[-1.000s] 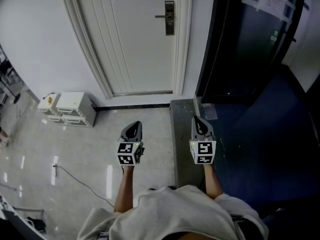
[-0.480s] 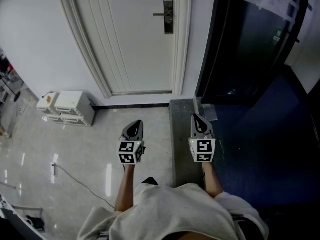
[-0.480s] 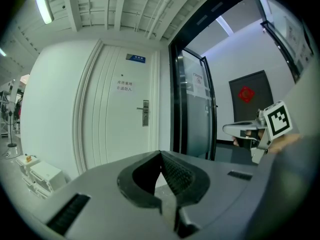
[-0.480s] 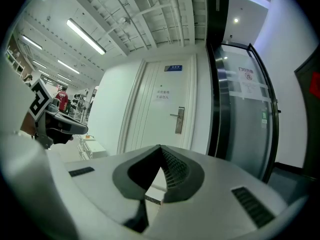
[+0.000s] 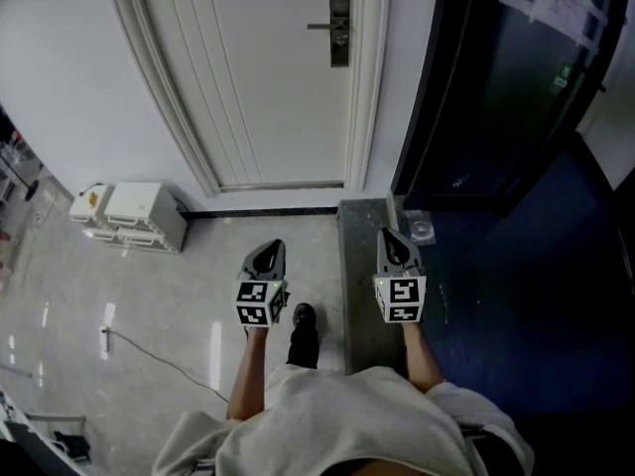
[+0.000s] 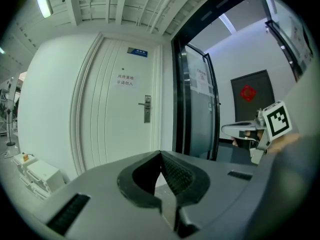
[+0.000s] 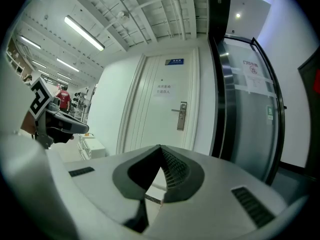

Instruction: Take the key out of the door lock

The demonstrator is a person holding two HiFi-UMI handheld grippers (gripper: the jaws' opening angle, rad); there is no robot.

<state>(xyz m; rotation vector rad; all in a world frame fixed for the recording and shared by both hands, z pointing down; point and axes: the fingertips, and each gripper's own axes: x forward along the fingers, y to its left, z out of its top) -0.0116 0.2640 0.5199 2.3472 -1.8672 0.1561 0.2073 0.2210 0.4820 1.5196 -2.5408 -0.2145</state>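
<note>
Door lock (image 5: 339,30) well ahead of you
Your left gripper (image 5: 266,253) and right gripper (image 5: 395,243) have fingers together, empty; key unseen, likely light, stiff: pinch its head.

Cannot make out a key at the door lock (image 5: 339,30), far off and tiny in every view, nor read the small notice (image 6: 125,80) on the door (image 5: 278,87), cut by the head view's top edge, nor see past the shirt (image 5: 347,419) hiding the upper arms.
</note>
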